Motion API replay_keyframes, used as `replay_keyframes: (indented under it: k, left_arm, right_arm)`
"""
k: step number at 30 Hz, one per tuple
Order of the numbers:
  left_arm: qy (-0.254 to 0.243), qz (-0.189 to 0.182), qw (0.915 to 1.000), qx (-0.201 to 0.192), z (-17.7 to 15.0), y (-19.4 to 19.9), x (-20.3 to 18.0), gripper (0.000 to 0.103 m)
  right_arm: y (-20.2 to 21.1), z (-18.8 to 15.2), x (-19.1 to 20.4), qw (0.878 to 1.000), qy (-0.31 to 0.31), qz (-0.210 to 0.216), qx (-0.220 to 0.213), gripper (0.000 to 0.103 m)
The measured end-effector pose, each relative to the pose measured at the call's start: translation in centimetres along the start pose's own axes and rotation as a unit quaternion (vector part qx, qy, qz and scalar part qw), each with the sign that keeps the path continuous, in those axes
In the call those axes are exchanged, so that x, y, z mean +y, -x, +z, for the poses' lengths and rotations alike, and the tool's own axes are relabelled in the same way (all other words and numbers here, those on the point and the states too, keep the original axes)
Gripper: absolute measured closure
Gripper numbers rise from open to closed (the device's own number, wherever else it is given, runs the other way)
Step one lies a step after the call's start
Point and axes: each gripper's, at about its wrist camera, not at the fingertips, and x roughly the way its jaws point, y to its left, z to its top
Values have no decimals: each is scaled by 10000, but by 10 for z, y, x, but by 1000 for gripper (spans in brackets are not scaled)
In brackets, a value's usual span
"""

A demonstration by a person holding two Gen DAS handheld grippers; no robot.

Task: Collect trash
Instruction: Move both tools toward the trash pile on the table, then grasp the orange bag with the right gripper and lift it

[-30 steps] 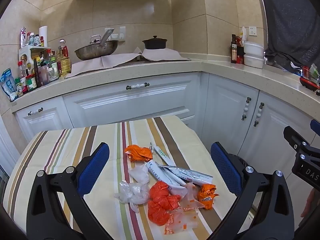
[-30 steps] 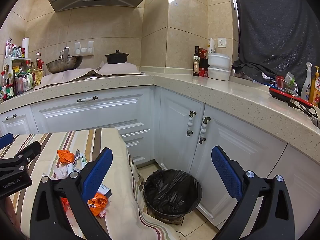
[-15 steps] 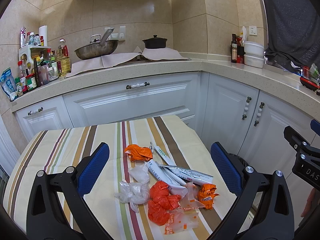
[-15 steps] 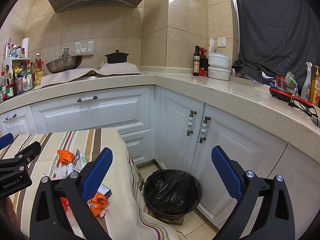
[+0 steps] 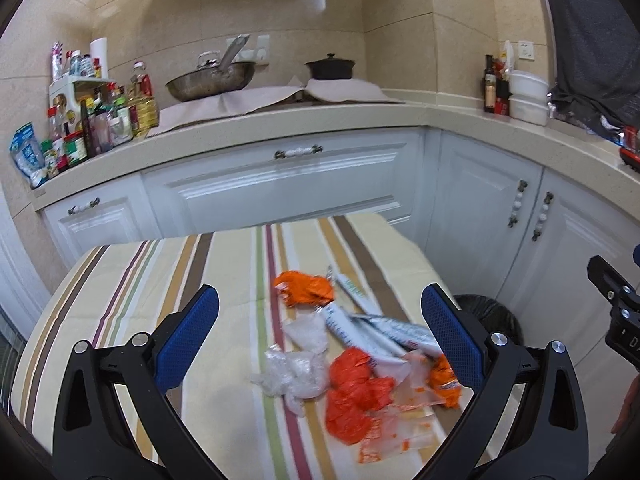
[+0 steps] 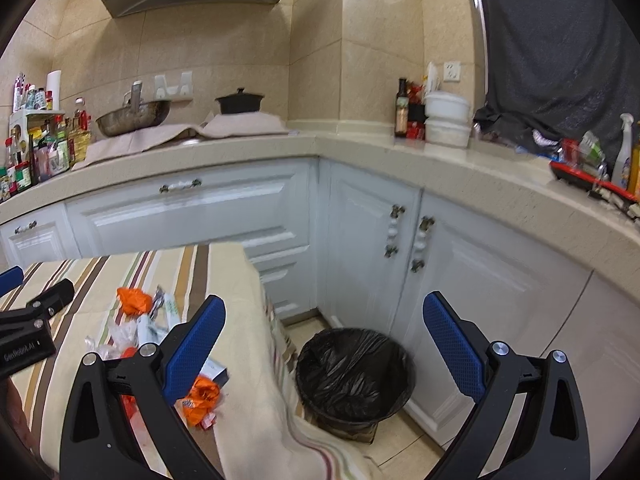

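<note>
A heap of trash lies on the striped tablecloth (image 5: 168,280): an orange wrapper (image 5: 306,287), crumpled clear plastic (image 5: 294,372), white printed sachets (image 5: 376,328), red-orange wrappers (image 5: 356,392) and a small orange packet (image 5: 444,376). My left gripper (image 5: 320,336) hangs open above this heap, holding nothing. My right gripper (image 6: 324,344) is open and empty beyond the table's right edge, above a bin lined with a black bag (image 6: 354,372) on the floor. In the right wrist view the orange wrapper (image 6: 134,300) and orange packet (image 6: 202,398) show at the left.
White cabinets (image 6: 360,248) and a beige countertop (image 5: 280,120) wrap around the corner. A wok (image 5: 210,82), a black pot (image 5: 330,68), bottles (image 5: 100,120) and white tubs (image 6: 446,120) stand on it. The tablecloth (image 6: 248,360) drapes close beside the bin.
Both views have tipped downward and moved a little forward with motion blur; the trash heap and the bin sit higher in frame. Both grippers stay open, nothing taken hold of.
</note>
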Motion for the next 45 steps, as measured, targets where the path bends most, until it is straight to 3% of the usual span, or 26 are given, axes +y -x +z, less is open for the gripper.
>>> replay_keyframes:
  k: [7,14,15,16,18,39,45]
  left_arm:
    - [99,441,9983,366,-28,-14,30,4]
    - [143,583,9957,702,-53,-26,50,4]
    - [154,578,9954,745,-56,-28,51,4]
    - [164,575,9950,796,-58,-30,52,4]
    - [180,564,9946,851,-62,-34,56,4]
    - [142,448,9941,981,-65,-43,45,4]
    - [98,406,9942,994,-66,-43,39,4]
  right_arm:
    - [-26,-34,32,9980,304,417,372,7]
    - [-44,-62,57,9929,445,868,685,10]
    - [-45,-64,58,9924,450,899,711,17]
    - [-48,-66,60,9914,468,948,767,34]
    - [-56,-70,64,9880,488,1074,996,44]
    - [-78,-89,80,9717,332,1753,1550,44]
    - [-79,-90,80,9651,249,2060,1600,59]
